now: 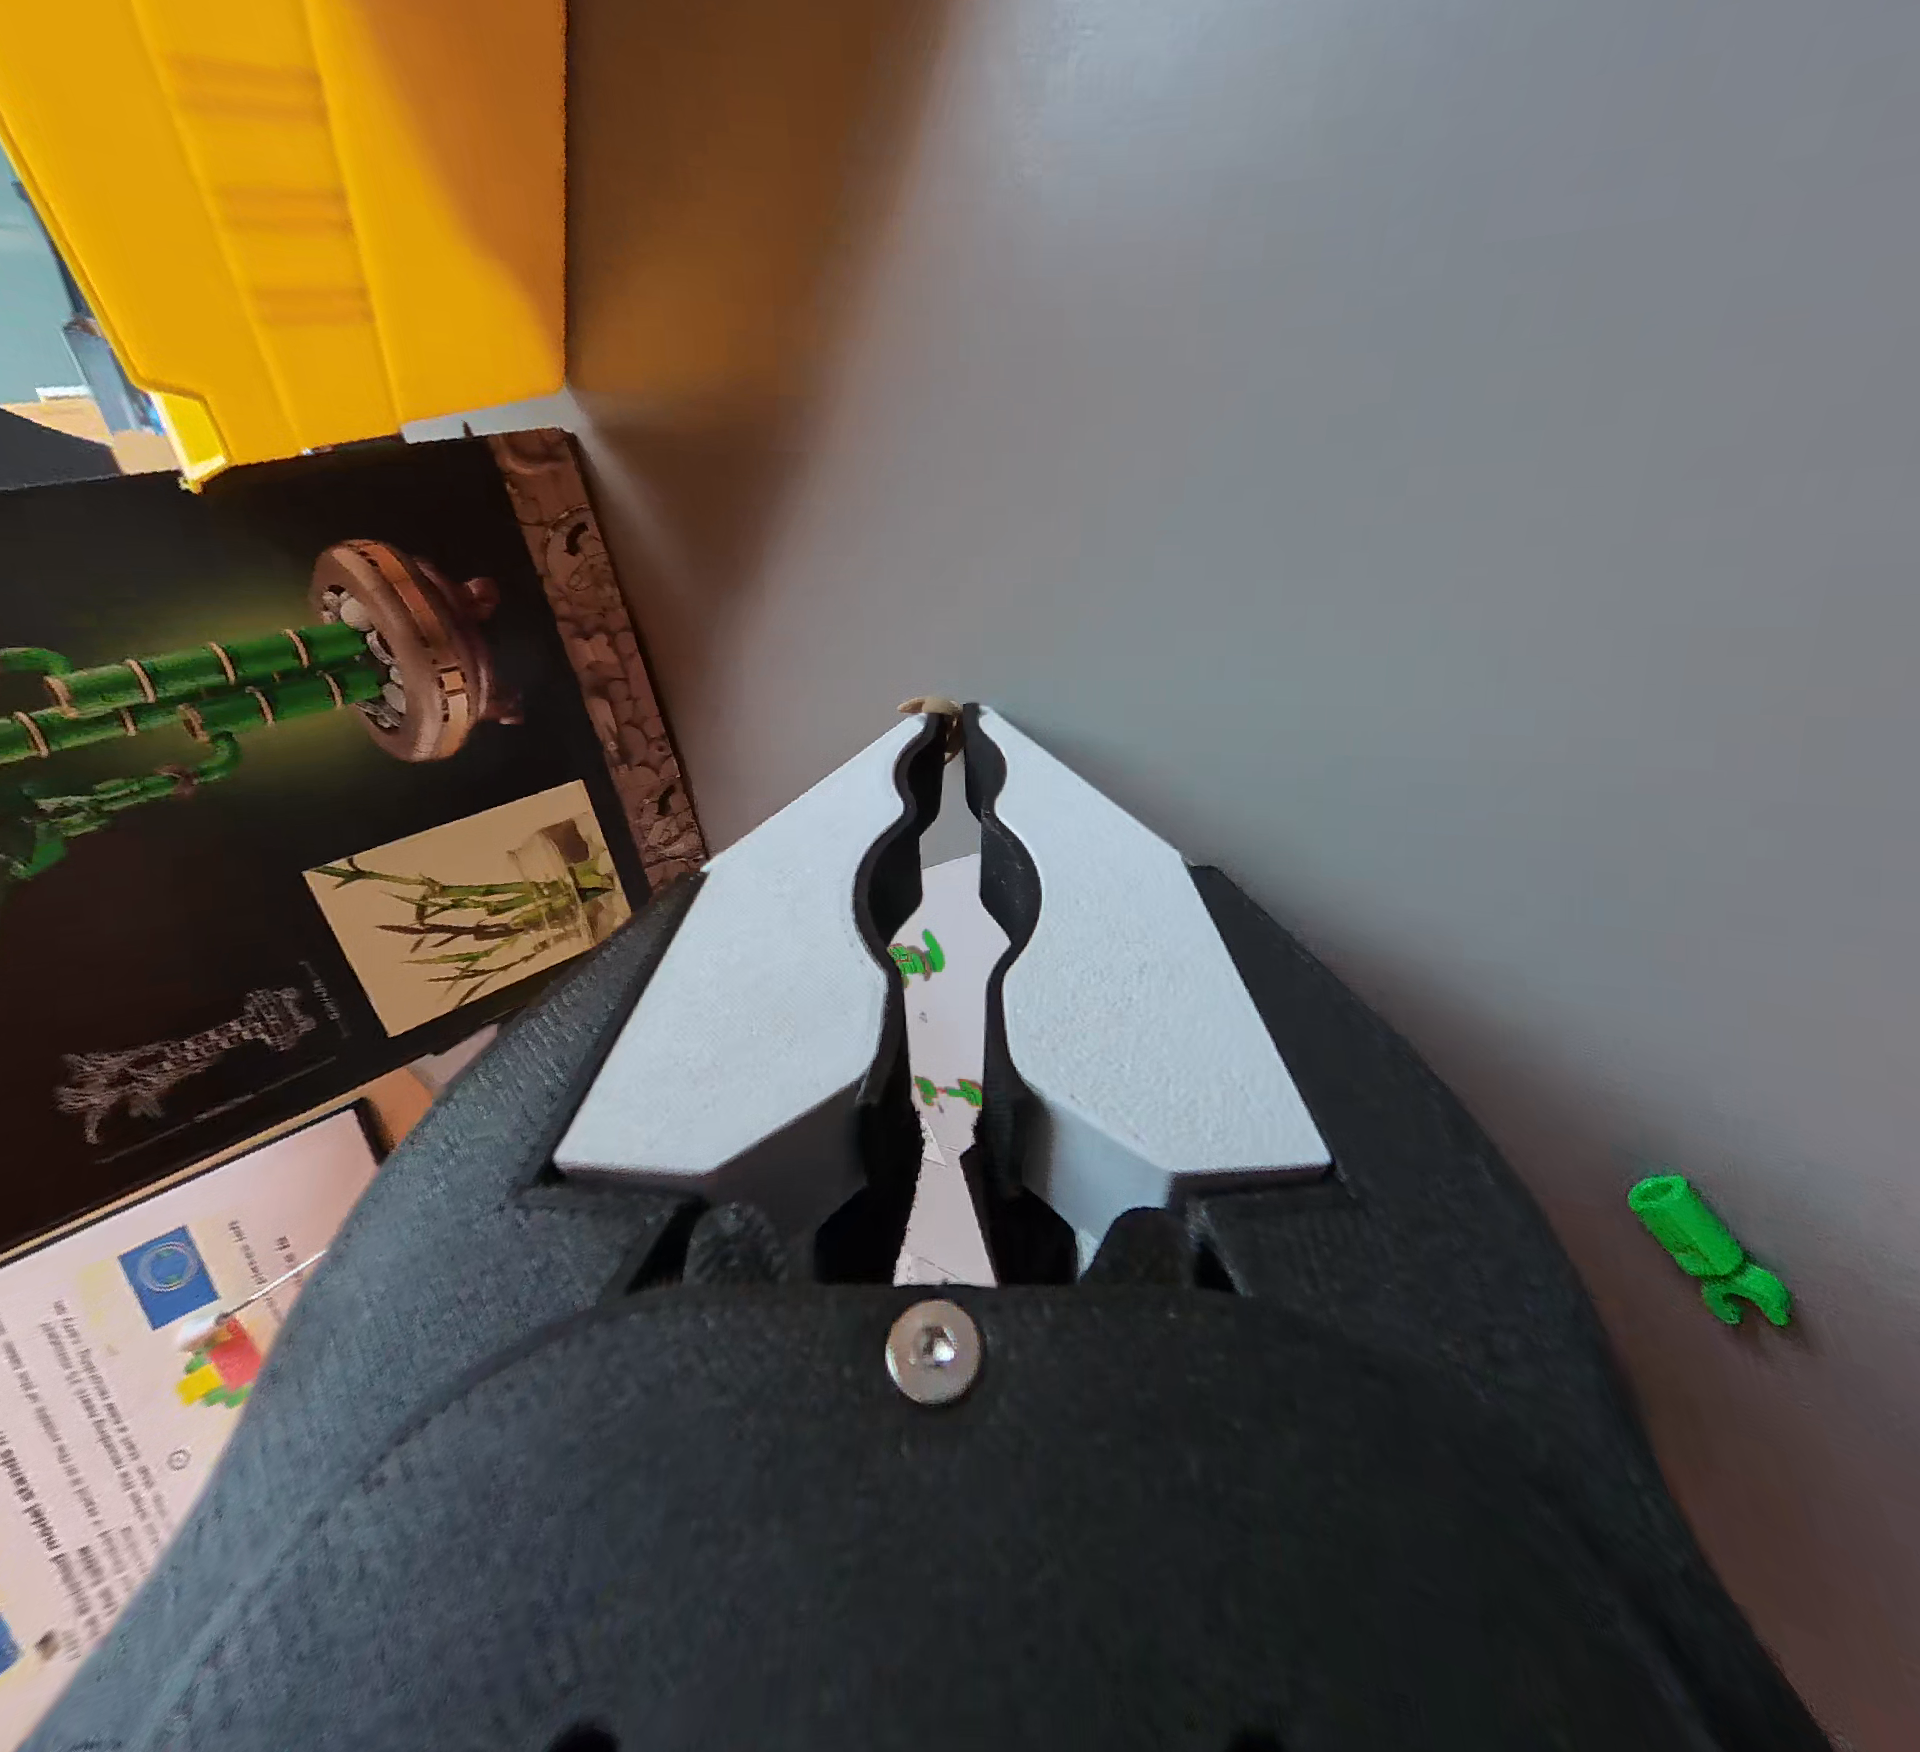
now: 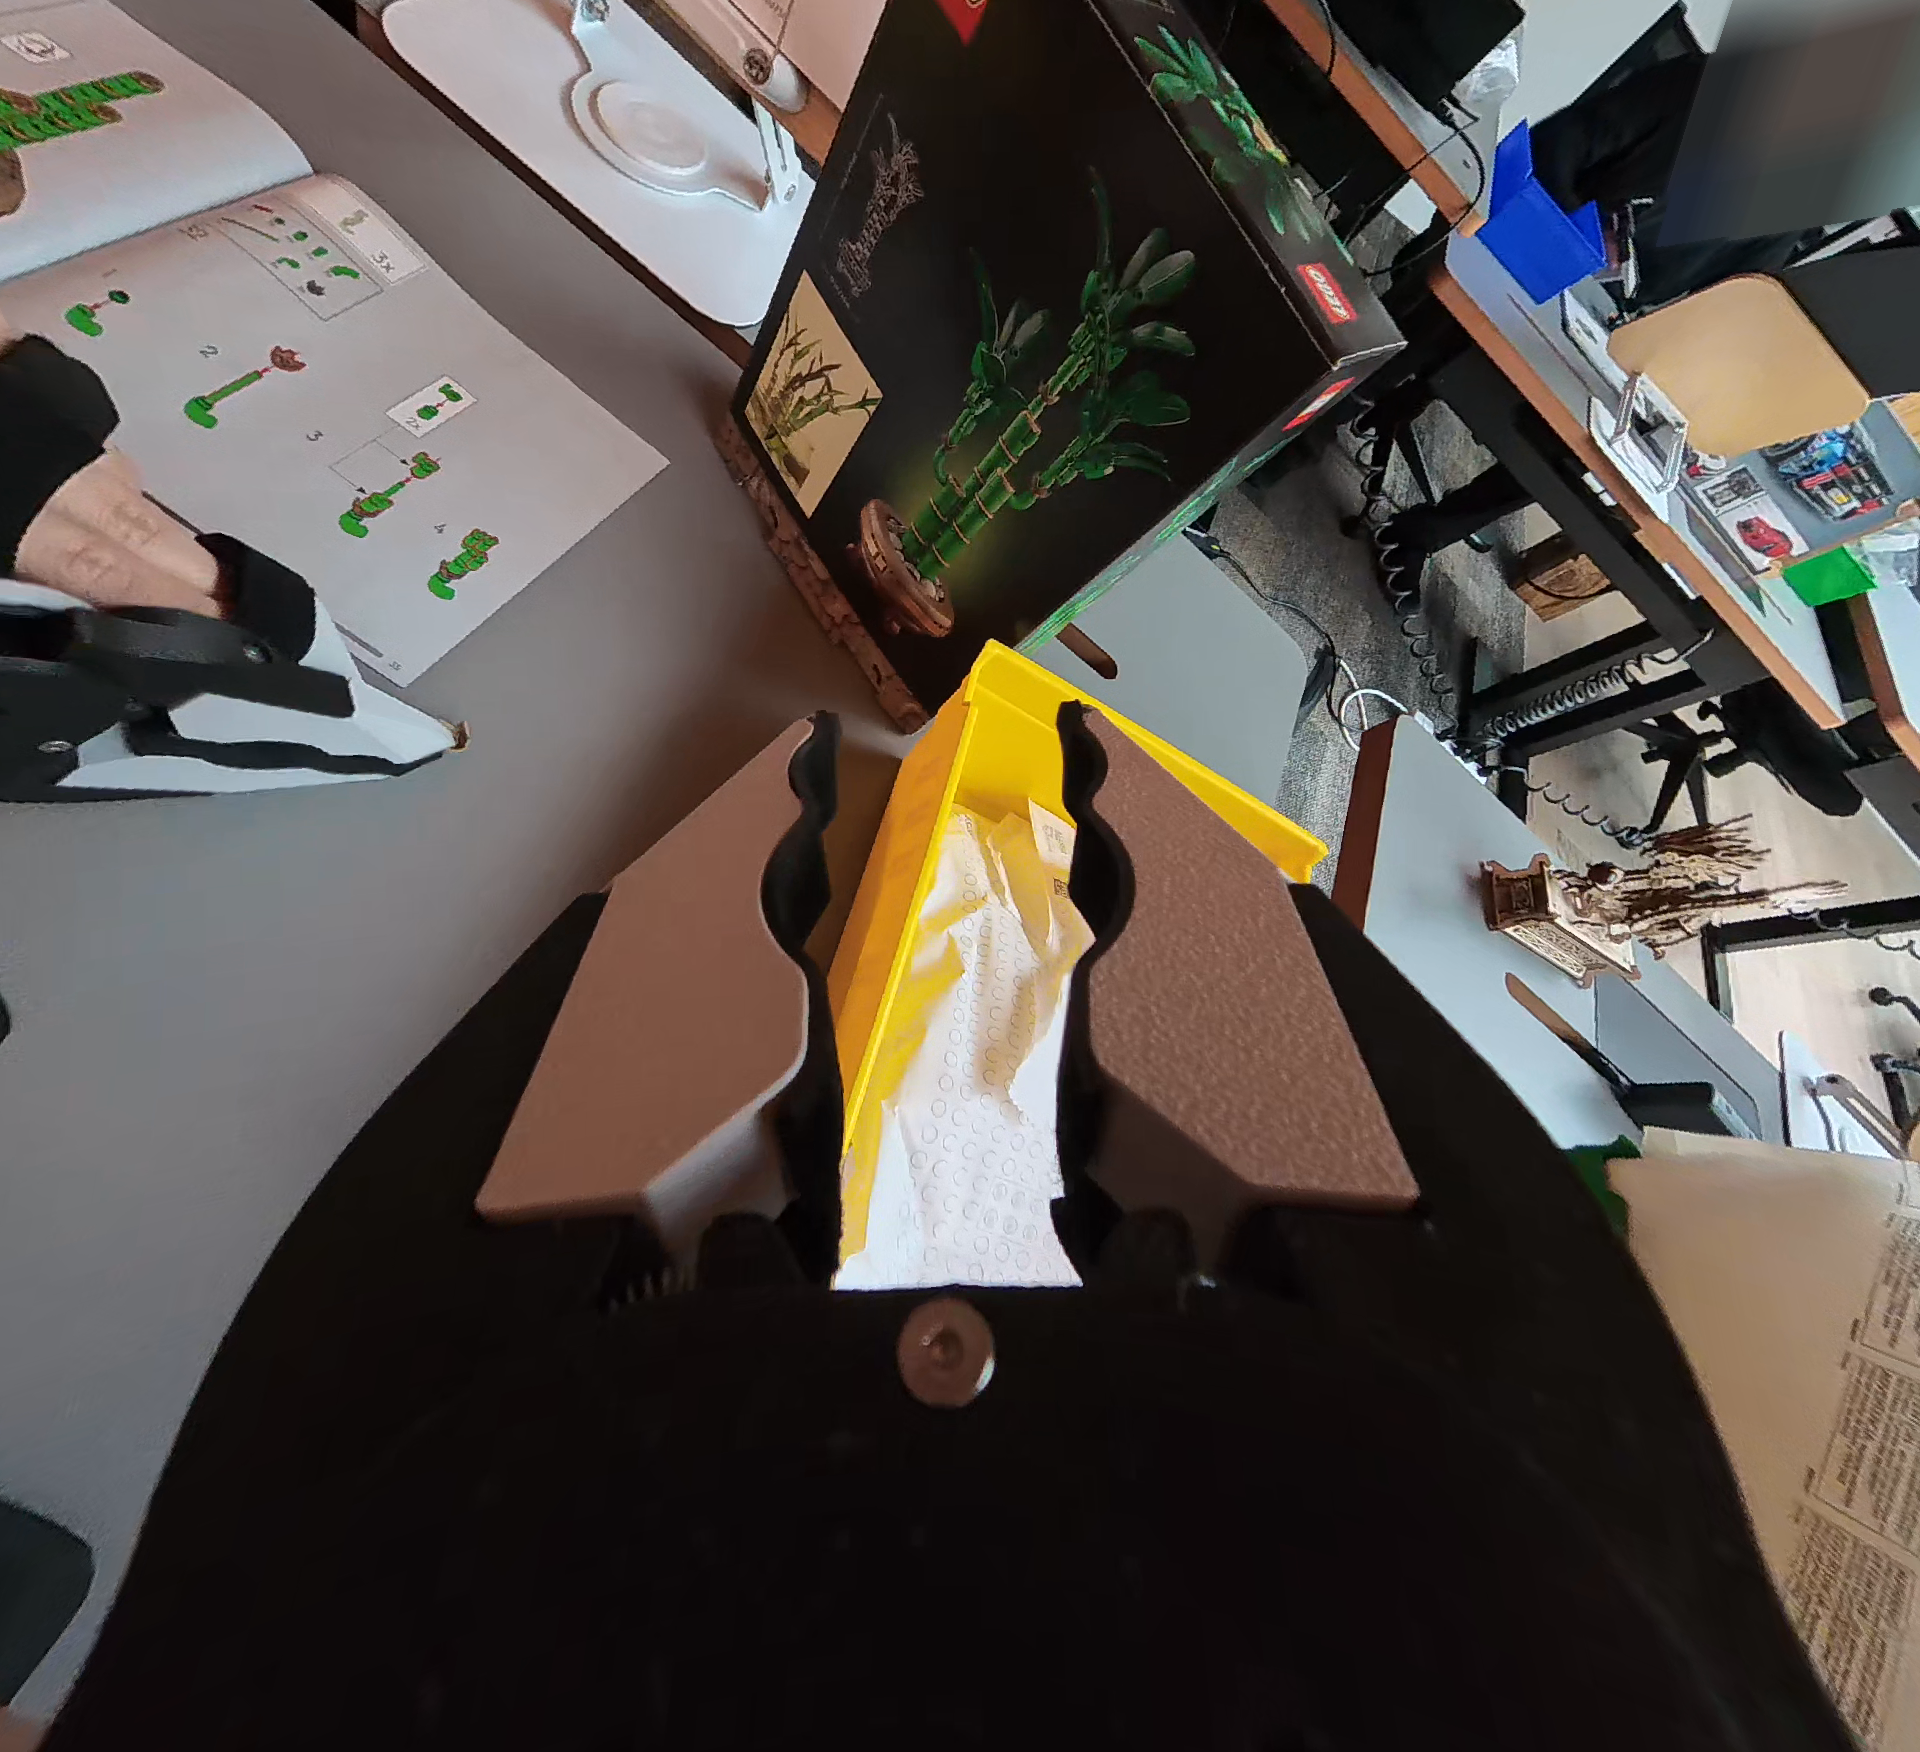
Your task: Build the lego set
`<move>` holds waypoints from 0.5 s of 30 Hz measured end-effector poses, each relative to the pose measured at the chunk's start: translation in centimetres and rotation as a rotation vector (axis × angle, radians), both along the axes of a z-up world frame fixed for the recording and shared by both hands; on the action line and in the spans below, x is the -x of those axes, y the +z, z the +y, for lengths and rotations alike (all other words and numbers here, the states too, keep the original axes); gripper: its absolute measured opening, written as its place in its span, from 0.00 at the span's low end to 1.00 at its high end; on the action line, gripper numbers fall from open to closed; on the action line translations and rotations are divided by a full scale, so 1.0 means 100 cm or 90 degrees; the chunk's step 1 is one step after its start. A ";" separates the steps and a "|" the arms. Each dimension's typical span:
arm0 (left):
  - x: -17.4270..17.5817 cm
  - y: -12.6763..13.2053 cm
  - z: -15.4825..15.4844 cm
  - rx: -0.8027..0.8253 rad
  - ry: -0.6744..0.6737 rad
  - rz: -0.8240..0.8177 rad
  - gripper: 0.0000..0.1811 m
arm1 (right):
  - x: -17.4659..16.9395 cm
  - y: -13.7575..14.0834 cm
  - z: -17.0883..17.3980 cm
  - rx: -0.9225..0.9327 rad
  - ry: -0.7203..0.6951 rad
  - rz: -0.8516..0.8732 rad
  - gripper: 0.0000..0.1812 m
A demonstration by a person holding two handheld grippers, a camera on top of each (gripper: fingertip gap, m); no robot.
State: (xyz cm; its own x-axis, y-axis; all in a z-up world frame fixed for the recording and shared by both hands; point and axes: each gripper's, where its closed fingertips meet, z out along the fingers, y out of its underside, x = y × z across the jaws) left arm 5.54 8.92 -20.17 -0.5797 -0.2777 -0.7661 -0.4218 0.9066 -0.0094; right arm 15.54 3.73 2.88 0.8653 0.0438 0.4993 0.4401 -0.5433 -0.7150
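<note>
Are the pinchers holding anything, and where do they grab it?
The left gripper pinches a tiny tan piece at its very fingertips. The right gripper is open, holding nothing.

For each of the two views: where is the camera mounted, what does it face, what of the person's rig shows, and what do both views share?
Left wrist view: on the left gripper, facing down at the grey table; its fingers pinch a small tan piece.
Right wrist view: on the right gripper, open, facing the yellow bin; the left gripper and a hand show.
Shared: bin, set box, table.
</note>
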 end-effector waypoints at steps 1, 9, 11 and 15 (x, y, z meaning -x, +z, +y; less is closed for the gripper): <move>0.001 0.000 0.000 -0.004 -0.004 0.002 0.01 | 0.001 -0.001 0.001 0.001 0.003 0.000 0.24; 0.004 0.000 -0.004 0.015 -0.006 0.018 0.01 | 0.011 0.002 0.007 -0.003 0.026 -0.008 0.24; 0.004 0.000 -0.004 0.022 -0.004 0.026 0.01 | 0.011 0.003 0.008 -0.002 0.028 -0.008 0.24; 0.004 -0.001 -0.004 0.052 0.015 0.043 0.01 | 0.014 0.005 0.005 -0.008 0.038 -0.003 0.24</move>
State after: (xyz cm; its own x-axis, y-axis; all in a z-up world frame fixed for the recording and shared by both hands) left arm 5.14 8.55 -20.23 -0.6223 -0.3515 -0.6995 -0.4453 0.8938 -0.0529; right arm 14.10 4.25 3.33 0.8593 0.0886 0.5037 0.4741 -0.5076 -0.7194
